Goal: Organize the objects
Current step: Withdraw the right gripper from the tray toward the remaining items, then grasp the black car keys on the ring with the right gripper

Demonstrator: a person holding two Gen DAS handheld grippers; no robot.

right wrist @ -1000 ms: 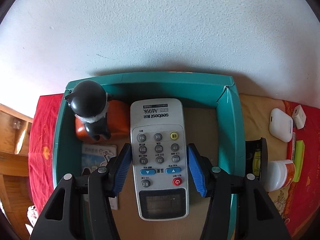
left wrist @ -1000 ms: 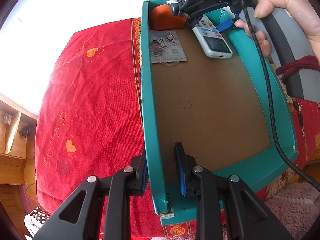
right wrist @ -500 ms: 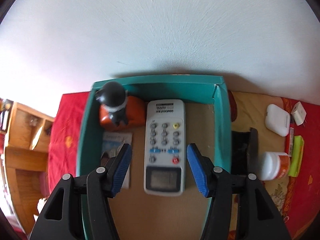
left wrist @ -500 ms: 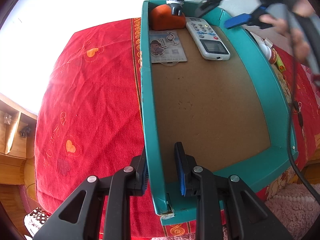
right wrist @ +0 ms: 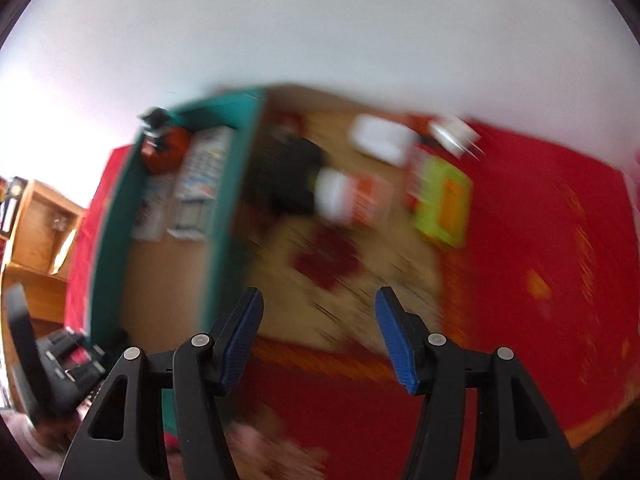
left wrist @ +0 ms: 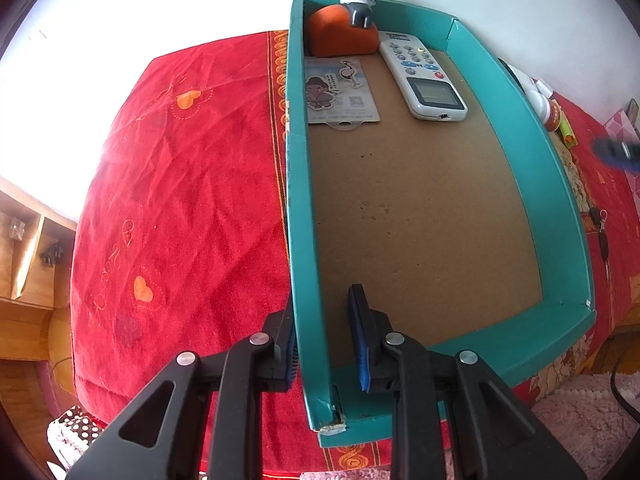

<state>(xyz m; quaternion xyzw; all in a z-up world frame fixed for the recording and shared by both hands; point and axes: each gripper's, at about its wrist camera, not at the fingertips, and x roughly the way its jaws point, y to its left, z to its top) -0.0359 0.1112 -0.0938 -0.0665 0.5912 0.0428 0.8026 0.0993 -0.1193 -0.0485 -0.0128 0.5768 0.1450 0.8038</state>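
Observation:
A teal box [left wrist: 520, 120] with a brown floor lies on the red cloth. At its far end are a white remote [left wrist: 424, 76], a picture card [left wrist: 340, 92] and an orange block [left wrist: 340, 36] with a grey figure [left wrist: 358, 0] on top. My left gripper [left wrist: 326, 340] straddles the box's near left wall, its jaws closing on it. In the blurred right wrist view my right gripper [right wrist: 320, 336] is open and holds nothing. It hangs over the cloth to the right of the box [right wrist: 224, 200], and in the left wrist view it is a blue smear [left wrist: 616, 152].
Right of the box lie a white case [right wrist: 380, 138], a white jar with an orange label [right wrist: 348, 196], a green packet [right wrist: 444, 204], a black item [right wrist: 292, 176] and keys [left wrist: 600, 232]. A wooden shelf [left wrist: 24, 264] stands at the left and a white wall behind.
My right gripper has left the remote lying in the box, risen and swung right, out over the cloth. The left gripper has stayed on the box wall.

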